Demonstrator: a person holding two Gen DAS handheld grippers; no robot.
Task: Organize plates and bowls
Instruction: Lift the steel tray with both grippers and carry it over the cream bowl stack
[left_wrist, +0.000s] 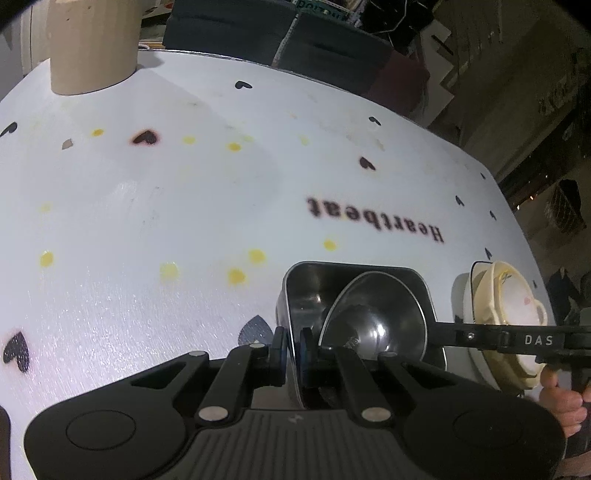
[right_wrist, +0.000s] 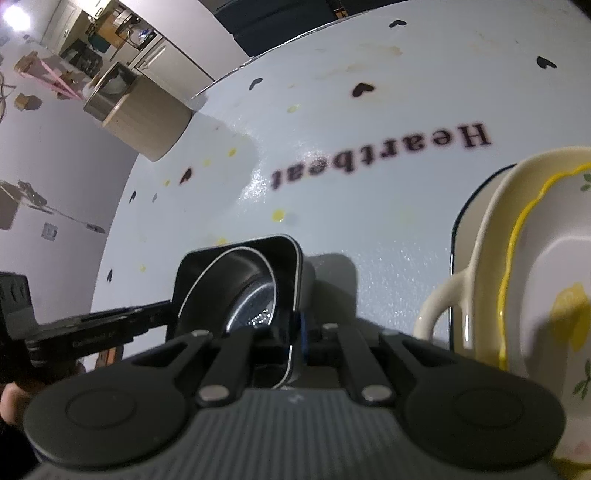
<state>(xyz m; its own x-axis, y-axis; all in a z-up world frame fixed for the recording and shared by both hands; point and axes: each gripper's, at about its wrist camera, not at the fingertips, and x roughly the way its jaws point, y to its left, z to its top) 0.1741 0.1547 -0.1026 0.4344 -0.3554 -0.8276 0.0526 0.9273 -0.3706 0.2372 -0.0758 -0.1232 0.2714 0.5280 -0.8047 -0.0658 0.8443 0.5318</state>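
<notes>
Both grippers are pinching one square steel tray: left gripper (left_wrist: 291, 345) jaws narrow on its left wall, right gripper (right_wrist: 295, 341) on the right wall. The square steel tray (left_wrist: 306, 291) is carrying one round steel bowl (left_wrist: 373, 314). Just beside it, a cream dish stack (right_wrist: 491, 236) is sitting on the worktop (left_wrist: 184, 203), with one tan cylinder (left_wrist: 92, 48) standing far back.
</notes>
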